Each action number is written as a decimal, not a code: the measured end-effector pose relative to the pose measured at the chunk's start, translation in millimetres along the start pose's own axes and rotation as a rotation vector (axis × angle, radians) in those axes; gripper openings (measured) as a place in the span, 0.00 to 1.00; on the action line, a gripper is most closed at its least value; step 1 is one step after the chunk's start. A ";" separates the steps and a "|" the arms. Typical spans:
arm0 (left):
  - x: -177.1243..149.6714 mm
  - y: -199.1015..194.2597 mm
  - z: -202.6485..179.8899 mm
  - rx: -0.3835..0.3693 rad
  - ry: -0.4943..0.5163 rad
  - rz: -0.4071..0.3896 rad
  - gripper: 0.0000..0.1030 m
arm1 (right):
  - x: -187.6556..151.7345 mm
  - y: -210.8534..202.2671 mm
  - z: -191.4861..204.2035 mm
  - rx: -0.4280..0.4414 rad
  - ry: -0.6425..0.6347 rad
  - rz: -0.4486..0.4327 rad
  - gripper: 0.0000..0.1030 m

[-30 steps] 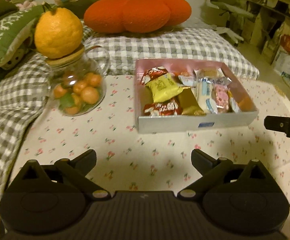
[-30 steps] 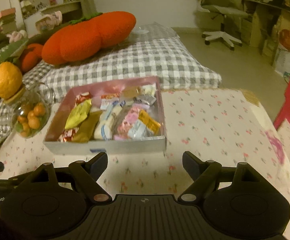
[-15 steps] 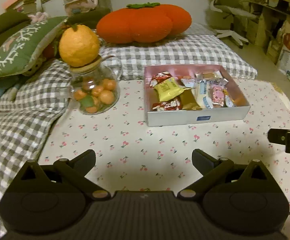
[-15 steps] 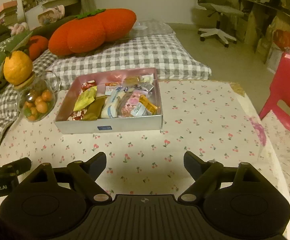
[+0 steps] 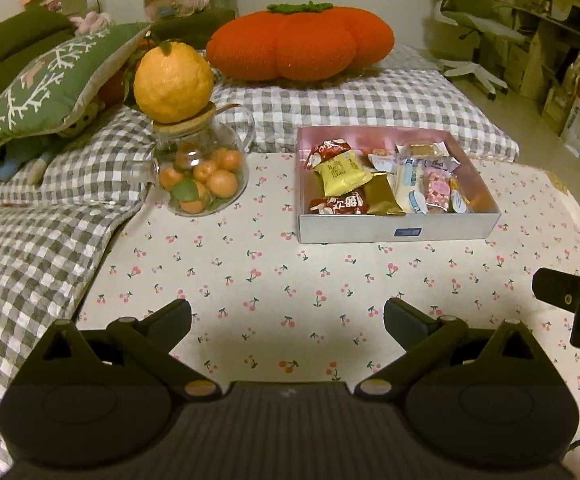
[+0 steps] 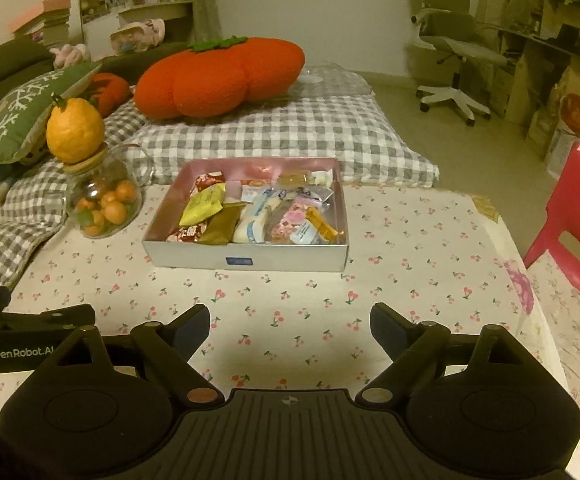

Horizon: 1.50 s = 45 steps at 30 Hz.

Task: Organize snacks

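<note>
both grippers' fingers stand wide apart and hold nothing; the right gripper [image 6: 290, 322] has just been opening, the left gripper [image 5: 288, 316] beside it. the snack box [image 6: 246, 258] lies well ahead on the cherry-print surface [image 6: 409, 240], clear of them.

My grippers [image 5: 288, 314]: matt black plastic | box [image 6: 246, 258] at 12 o'clock: smooth card, satin silver | snack wrappers [image 6: 204, 210]: glossy foil | jar [image 5: 202, 176] at 10 o'clock: clear glass, wooden lid | tablecloth [image 5: 250, 272]: matt cloth
</note>
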State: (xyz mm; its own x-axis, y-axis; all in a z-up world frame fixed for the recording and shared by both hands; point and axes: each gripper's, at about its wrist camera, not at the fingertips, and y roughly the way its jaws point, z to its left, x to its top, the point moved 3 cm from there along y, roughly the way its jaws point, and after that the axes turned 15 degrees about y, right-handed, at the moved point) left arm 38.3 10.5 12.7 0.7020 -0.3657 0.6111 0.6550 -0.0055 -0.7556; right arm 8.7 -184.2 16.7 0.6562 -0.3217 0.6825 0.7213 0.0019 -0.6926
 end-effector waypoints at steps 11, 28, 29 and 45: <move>0.1 -1.8 -1.2 0.006 0.011 -0.002 1.00 | -2.4 -0.1 -0.5 -0.013 -0.014 -0.005 0.87; 0.2 -1.4 1.2 0.021 0.006 -0.001 1.00 | -4.4 4.4 0.5 -0.010 -0.008 0.011 0.87; -0.1 -1.1 1.2 0.021 0.005 0.000 1.00 | -4.4 4.5 0.6 -0.010 -0.008 0.011 0.87; -1.2 -2.4 1.8 0.016 0.000 -0.007 1.00 | -6.3 7.8 0.2 -0.009 -0.008 0.025 0.87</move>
State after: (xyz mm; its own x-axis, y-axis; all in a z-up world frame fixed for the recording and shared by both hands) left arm 36.4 12.6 14.2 0.6975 -0.3656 0.6164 0.6642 0.0068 -0.7475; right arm 10.2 -182.0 7.0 0.6756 -0.3138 0.6672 0.7029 0.0010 -0.7113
